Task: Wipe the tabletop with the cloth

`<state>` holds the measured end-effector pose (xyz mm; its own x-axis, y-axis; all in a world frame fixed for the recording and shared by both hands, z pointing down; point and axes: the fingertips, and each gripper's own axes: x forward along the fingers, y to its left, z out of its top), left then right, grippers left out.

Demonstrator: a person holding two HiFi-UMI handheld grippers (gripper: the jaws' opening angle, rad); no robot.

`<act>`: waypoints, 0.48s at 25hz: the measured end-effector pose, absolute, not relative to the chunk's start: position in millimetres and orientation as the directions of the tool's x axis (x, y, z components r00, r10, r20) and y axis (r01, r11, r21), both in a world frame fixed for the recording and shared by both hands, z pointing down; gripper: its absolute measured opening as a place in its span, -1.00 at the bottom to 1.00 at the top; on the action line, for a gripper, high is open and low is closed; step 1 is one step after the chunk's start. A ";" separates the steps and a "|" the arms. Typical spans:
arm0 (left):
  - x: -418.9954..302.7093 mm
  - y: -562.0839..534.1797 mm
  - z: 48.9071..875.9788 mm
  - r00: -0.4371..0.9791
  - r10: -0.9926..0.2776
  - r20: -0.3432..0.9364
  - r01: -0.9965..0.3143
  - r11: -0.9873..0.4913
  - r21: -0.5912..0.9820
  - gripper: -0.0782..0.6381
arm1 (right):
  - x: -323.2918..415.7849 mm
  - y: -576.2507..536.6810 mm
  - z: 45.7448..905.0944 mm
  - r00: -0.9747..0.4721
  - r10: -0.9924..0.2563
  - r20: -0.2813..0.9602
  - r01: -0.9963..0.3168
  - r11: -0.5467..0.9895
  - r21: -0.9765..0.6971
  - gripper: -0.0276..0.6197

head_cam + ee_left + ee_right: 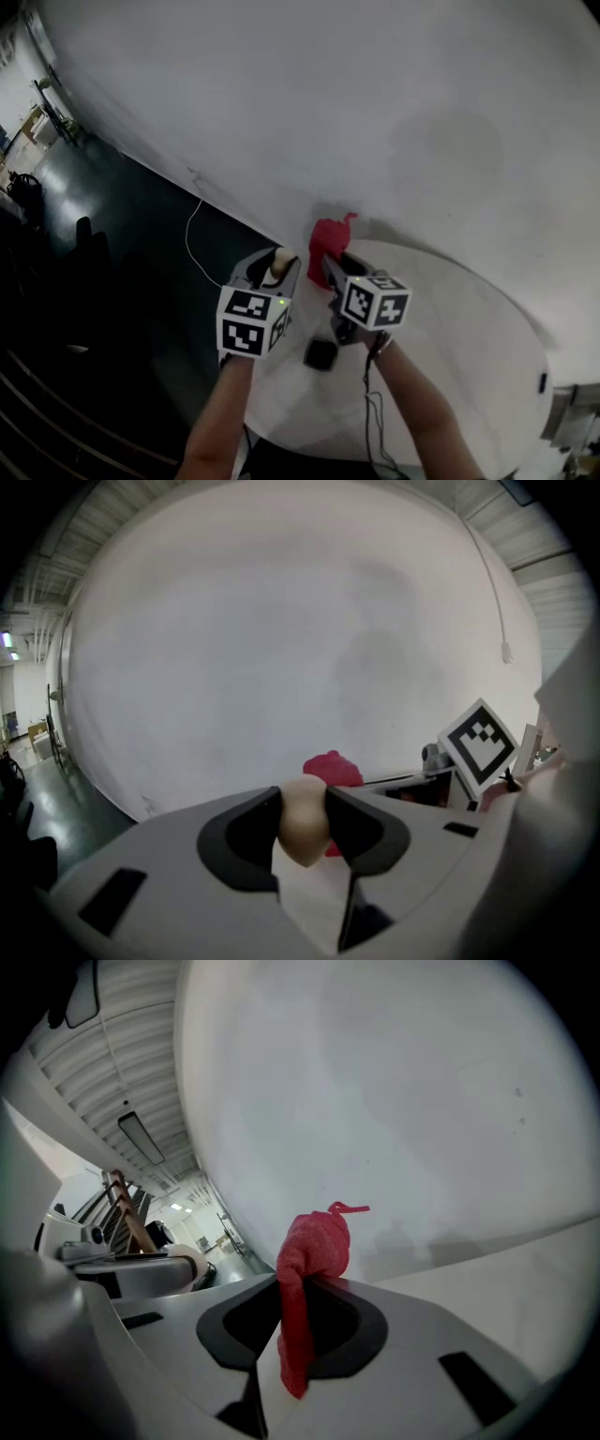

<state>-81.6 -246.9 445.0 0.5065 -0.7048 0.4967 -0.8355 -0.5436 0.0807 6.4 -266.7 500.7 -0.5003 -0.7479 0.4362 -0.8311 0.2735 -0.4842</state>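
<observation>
The two forearms at the bottom of the head view are carrying the grippers side by side. The right gripper [330,264] [296,1321], at centre frame, is clamping the cloth [327,242] [314,1249] [334,767] in its jaws over the upper left edge of the round white table [469,366].

In the right gripper view the cloth's long axis is running top to bottom. A bunched head is standing above the jaws, a narrow tail is hanging down between them, and a loose thread at the top is curling to the right. It is red and coarsely woven. Its pinched middle is hiding inside the jaws.

The left gripper [277,265] [304,829] is gripping a rounded beige lump [281,257] [302,816]; I cannot tell what it is. The lower left of the head view is too dark to read.
</observation>
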 end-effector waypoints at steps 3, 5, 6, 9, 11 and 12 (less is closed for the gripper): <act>-96.4 -242.5 446.8 0.500 -0.712 0.494 -0.844 -0.528 0.092 -0.37 | -6.0 -277.0 512.2 -0.477 -0.733 0.485 -0.859 0.273 -0.433 -0.71; -105.4 -239.2 448.9 0.495 -0.714 0.494 -0.850 -0.517 0.104 -0.37 | -11.8 -284.3 517.2 -0.459 -0.729 0.508 -0.877 0.278 -0.392 -0.71; -109.9 -237.1 450.6 0.493 -0.714 0.497 -0.852 -0.512 0.108 -0.37 | -13.5 -287.7 520.4 -0.447 -0.727 0.521 -0.885 0.275 -0.376 -0.71; -122.6 -231.5 456.9 0.484 -0.712 0.509 -0.858 -0.501 0.115 -0.37 | -11.4 -295.9 533.5 -0.397 -0.722 0.567 -0.911 0.236 -0.338 -0.71; -127.6 -230.6 459.3 0.480 -0.712 0.512 -0.861 -0.495 0.119 -0.37 | -5.8 -299.8 540.9 -0.366 -0.718 0.592 -0.926 0.214 -0.312 -0.71; -128.8 -230.3 459.7 0.480 -0.713 0.511 -0.861 -0.494 0.121 -0.37 | -2.0 -301.0 543.8 -0.349 -0.715 0.606 -0.934 0.209 -0.291 -0.71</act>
